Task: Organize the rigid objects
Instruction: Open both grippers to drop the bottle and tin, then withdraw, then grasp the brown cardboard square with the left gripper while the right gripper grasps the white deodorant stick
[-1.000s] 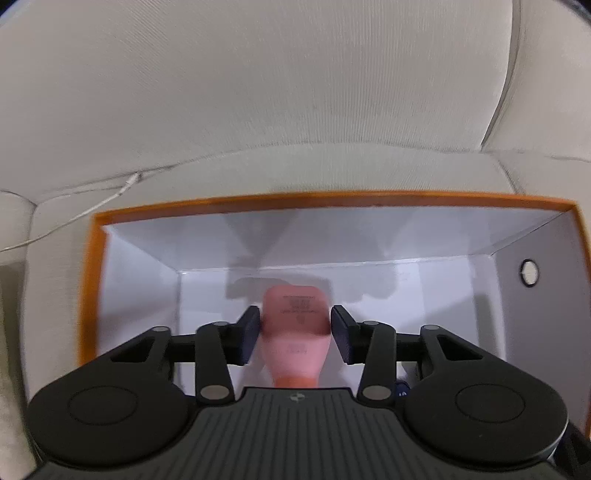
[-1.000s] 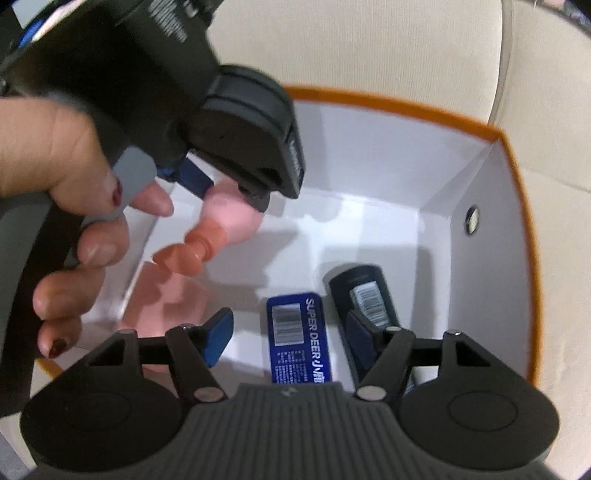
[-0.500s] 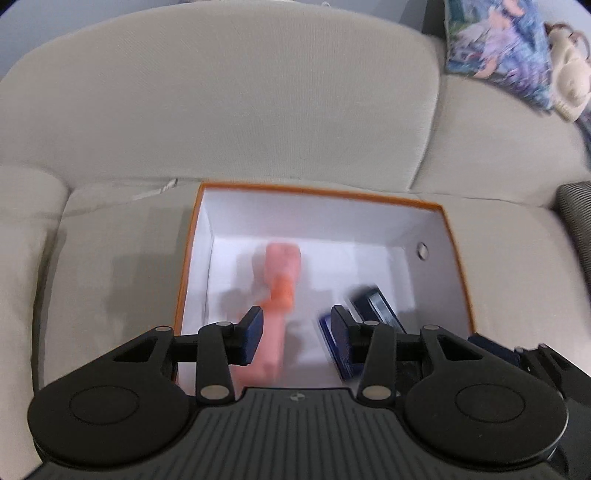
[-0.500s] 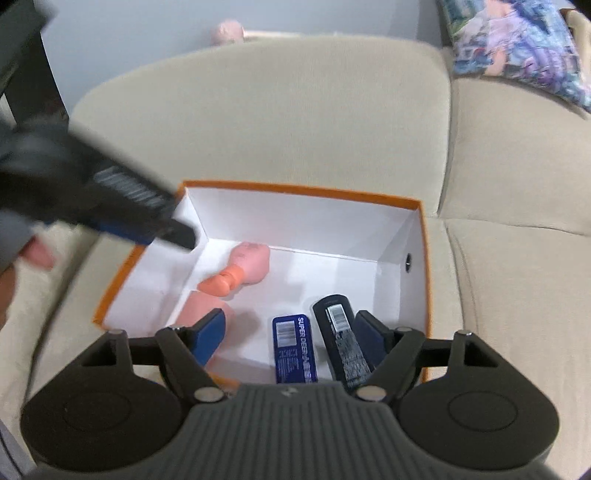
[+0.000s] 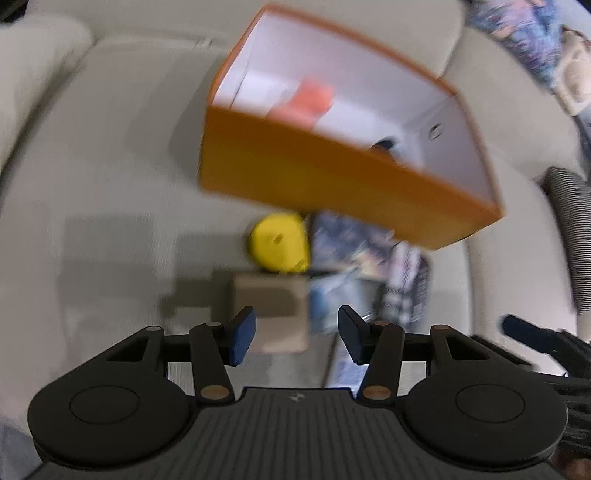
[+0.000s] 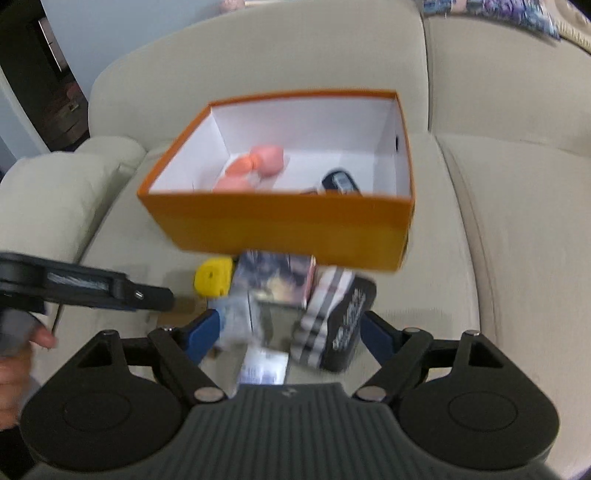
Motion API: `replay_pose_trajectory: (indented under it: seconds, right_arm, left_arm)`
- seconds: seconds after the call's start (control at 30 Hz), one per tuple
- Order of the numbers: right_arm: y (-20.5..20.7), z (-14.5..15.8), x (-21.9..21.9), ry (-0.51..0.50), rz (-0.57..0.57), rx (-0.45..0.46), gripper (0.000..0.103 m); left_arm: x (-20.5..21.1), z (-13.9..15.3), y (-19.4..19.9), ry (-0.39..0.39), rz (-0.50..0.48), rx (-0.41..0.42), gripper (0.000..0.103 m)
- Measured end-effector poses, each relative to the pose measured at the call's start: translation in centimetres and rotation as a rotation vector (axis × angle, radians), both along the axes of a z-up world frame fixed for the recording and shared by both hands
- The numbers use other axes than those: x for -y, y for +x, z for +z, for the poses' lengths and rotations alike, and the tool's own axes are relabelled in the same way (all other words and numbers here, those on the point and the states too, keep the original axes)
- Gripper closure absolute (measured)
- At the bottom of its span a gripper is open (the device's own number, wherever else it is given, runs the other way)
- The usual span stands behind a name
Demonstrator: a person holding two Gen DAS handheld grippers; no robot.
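Both grippers have withdrawn from the orange box (image 6: 280, 225), which sits on the sofa (image 6: 517, 229) with the pink items (image 6: 258, 166) inside. Left gripper (image 5: 293, 336) and right gripper (image 6: 288, 332): jaws apart, empty, above the yellow object (image 5: 279, 243) and tins (image 6: 332, 325) near the box.

Pink items (image 6: 266, 160) inside orange box (image 6: 280, 225)

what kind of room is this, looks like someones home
Most likely a home living room. The work surface is a beige fabric sofa with seat and back cushions, a floral patterned throw pillow sits at its top right, and an open orange cardboard box of household items rests on the seat.
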State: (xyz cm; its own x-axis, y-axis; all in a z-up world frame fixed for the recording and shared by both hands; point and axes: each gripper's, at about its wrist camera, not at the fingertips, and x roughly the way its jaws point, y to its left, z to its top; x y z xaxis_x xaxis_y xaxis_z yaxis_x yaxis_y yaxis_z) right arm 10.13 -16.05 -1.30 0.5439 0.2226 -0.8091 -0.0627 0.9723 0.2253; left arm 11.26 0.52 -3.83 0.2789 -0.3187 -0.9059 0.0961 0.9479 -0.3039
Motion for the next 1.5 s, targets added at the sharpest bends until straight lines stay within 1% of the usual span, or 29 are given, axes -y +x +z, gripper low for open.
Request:
replay_pose_trajectory:
  seconds: [0.03, 0.1, 0.2, 0.27, 0.4, 0.43, 0.53, 0.63, 0.7, 0.73, 0.8, 0.97, 1.03, 1.1, 1.17, 1.23, 1.33, 1.5]
  right_arm:
    - [-0.1, -0.3, 0.1, -0.001, -0.005, -0.007, 0.019]
    - [-0.1, -1.2, 0.4, -0.011, -0.01, -0.024, 0.019]
    - [0.1, -2.1, 0.6, -0.018, -0.014, -0.047, 0.018]
    - [0.2, -2.3, 0.7, -0.014, -0.011, -0.06, 0.018]
    - [0.7, -3.1, 0.1, -0.015, 0.014, -0.083, 0.016]
    - [0.7, -3.3, -0.1, -0.016, 0.02, -0.089, 0.016]
    - [0.8, -3.6, -0.5, -0.019, 0.037, -0.101, 0.016]
    - [0.8, -3.6, -0.7, -0.012, 0.043, -0.099, 0.016]
    - [0.8, -3.6, -0.8, -0.005, 0.048, -0.099, 0.016]
    - [0.8, -3.6, -0.9, -0.001, 0.052, -0.101, 0.015]
    - [0.8, -3.8, -1.1, 0.001, 0.057, -0.109, 0.015]
    - [0.7, -4.7, -1.7, -0.026, 0.069, -0.139, 0.015]
    - [0.6, -5.0, -2.2, -0.035, 0.08, -0.152, 0.015]
    - [0.5, -5.3, -2.6, -0.045, 0.093, -0.162, 0.015]
    - [0.5, -5.6, -2.9, -0.053, 0.102, -0.172, 0.015]
    - [0.5, -5.8, -3.1, -0.06, 0.108, -0.178, 0.015]
    - [0.6, -5.9, -3.3, -0.067, 0.113, -0.185, 0.014]
    - [0.7, -6.7, -4.1, -0.093, 0.122, -0.203, 0.014]
  left_arm:
    - [0.0, -1.0, 0.0, 0.004, 0.007, -0.022, 0.043]
    - [0.1, -1.9, 0.4, 0.007, 0.008, -0.044, 0.042]
    - [0.5, -1.7, 1.0, 0.019, -0.006, -0.001, 0.041]
    - [0.5, -2.0, 1.0, 0.021, 0.005, 0.002, 0.035]
    - [0.9, -1.7, -0.2, 0.021, -0.003, 0.026, 0.033]
    - [1.0, -1.7, -0.4, 0.03, -0.004, 0.031, 0.033]
    - [1.4, -2.0, -0.9, 0.09, 0.004, 0.056, 0.033]
    - [1.8, -1.9, -1.2, 0.143, -0.021, 0.081, 0.033]
    - [1.9, -2.2, -1.1, 0.157, -0.031, 0.071, 0.032]
    - [1.9, -2.6, -1.1, 0.157, -0.031, 0.057, 0.032]
    - [1.8, -3.1, -1.1, 0.149, -0.026, 0.042, 0.028]
    - [1.8, -3.6, -1.1, 0.147, -0.004, 0.049, 0.018]
    - [1.8, -3.7, -1.0, 0.139, 0.002, 0.046, 0.017]
    - [1.8, -3.8, -1.0, 0.131, 0.003, 0.047, 0.017]
    - [1.9, -3.9, -1.0, 0.148, 0.003, 0.051, 0.021]
    - [2.1, -4.2, -1.0, 0.175, -0.011, 0.061, 0.021]
    - [2.3, -4.9, -1.0, 0.184, -0.016, 0.046, 0.021]
    - [1.8, -6.0, -0.9, 0.178, -0.015, 0.026, 0.02]
